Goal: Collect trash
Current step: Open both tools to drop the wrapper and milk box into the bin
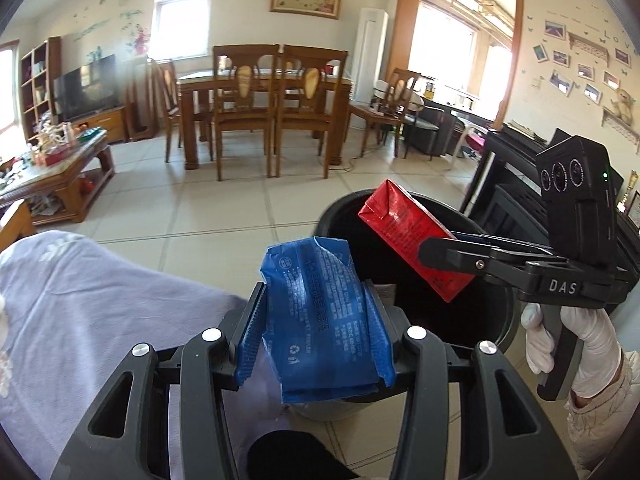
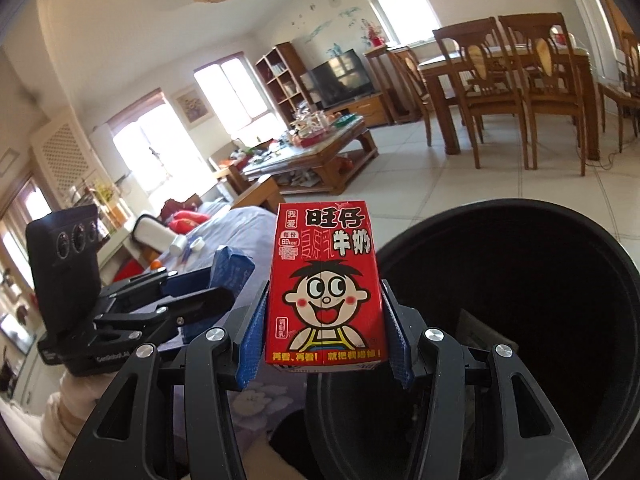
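A black bin stands on the tiled floor, beside a lavender-covered bed

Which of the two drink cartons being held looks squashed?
The blue carton in the left gripper: its sides are dented and creased. The red carton in the right gripper keeps its boxy shape.

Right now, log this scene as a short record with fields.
left gripper: shut on blue carton, crumpled
right gripper: shut on red carton, cartoon face toward camera
bin: black, open, something pale inside
red carton position: over the bin's mouth in the left view
blue carton position: at the bin's near rim, not yet over the opening
under grippers: lilac floral cloth
room: tiled floor, dining table and chairs behind
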### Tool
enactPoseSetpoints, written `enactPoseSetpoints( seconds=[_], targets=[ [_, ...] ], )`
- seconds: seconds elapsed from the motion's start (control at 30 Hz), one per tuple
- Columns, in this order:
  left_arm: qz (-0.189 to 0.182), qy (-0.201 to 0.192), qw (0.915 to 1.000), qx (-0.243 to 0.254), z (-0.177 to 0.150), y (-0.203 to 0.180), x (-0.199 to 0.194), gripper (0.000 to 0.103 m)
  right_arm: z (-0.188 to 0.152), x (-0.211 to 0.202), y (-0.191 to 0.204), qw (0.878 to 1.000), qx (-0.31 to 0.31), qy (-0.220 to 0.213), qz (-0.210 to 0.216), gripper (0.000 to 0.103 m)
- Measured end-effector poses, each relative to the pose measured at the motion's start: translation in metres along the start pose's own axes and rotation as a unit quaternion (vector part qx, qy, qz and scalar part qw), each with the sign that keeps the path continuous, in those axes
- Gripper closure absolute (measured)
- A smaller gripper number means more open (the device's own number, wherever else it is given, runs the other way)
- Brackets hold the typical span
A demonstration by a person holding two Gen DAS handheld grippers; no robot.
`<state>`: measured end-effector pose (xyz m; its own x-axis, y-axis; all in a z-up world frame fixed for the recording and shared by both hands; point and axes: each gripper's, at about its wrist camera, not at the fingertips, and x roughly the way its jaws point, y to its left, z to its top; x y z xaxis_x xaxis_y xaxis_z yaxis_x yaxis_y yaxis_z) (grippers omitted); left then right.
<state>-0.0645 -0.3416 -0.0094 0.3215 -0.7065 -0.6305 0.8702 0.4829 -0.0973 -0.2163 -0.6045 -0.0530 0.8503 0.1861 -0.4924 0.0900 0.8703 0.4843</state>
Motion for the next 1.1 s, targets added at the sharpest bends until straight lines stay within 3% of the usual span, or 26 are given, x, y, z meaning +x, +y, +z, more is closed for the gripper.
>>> enactPoseSetpoints(
  seconds=[0.4, 0.67, 0.83, 1.1],
  targets=[
    [-0.06, 0.032, 0.9974, 0.024, 0.0, -0.048, 0.057, 0.057, -0.032, -0.037, -0.078, 0.997, 0.046, -0.004, -0.056, 0.052],
    [-0.062, 0.046, 0.9965, 0.032, -0.001, -0.059, 0.071, 0.053, -0.041, -0.031, -0.086, 0.996, 0.067, 0.001, -0.062, 0.051],
    [-0.056, 0.047, 0.9969, 0.031, -0.001, -0.06, 0.072, 0.042, -0.039, -0.03, -0.086, 0.995, 0.076, -0.002, -0.066, 0.041],
    [-0.057, 0.04, 0.9969, 0.036, -0.002, -0.06, 0.068, 0.033, -0.035, -0.035, -0.082, 0.994, 0.079, -0.015, -0.079, 0.039]
  ],
)
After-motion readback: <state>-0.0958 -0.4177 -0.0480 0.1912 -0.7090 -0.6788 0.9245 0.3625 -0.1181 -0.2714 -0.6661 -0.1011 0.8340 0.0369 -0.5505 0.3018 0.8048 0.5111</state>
